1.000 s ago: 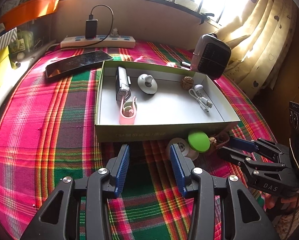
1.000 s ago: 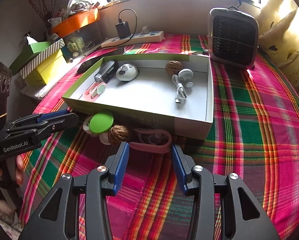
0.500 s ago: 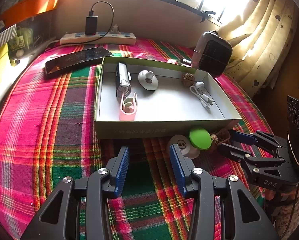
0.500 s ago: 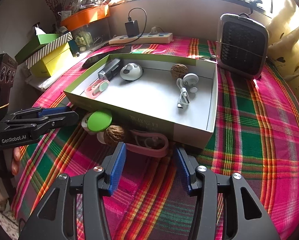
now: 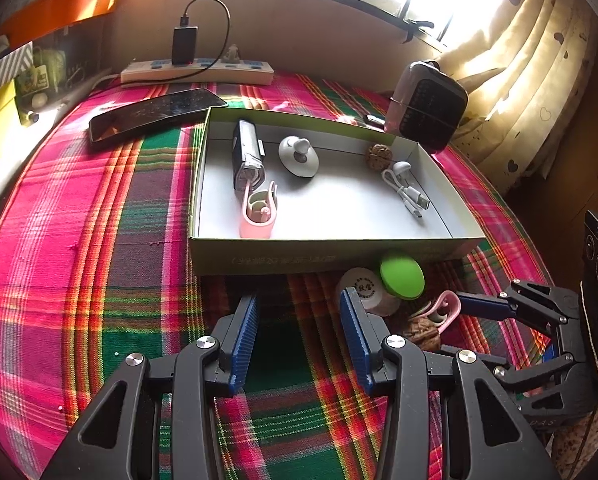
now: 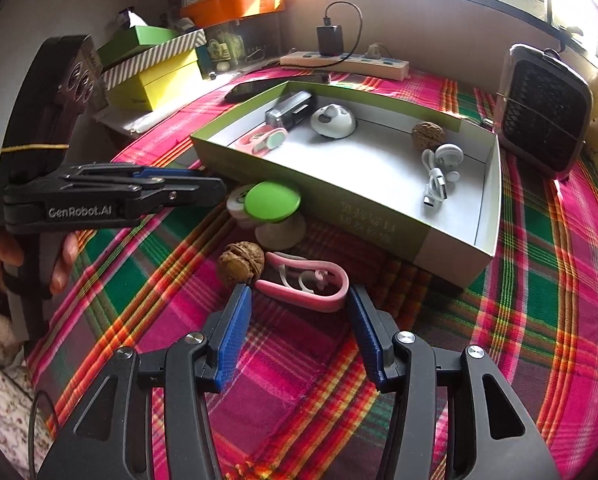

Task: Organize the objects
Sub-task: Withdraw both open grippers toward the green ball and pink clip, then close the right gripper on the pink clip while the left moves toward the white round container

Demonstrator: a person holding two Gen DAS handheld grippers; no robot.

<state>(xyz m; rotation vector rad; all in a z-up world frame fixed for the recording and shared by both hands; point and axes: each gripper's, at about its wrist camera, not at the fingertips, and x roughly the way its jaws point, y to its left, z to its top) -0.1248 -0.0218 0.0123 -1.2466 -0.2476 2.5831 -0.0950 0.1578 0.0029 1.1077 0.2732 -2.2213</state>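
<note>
Plaid cloth (image 6: 539,280); pink clip (image 6: 311,284) half-hidden behind left gripper (image 5: 299,312).

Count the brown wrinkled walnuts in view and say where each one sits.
2. One brown wrinkled walnut lies inside the green-sided cardboard tray, near its far wall. The other sits on the plaid tablecloth outside, touching the pink clip.

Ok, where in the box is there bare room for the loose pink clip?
Free: the box floor's middle and front, between the boxed pink clip and white cable. Crowded: the back wall row and the cloth in front, around the loose pink clip.
</note>
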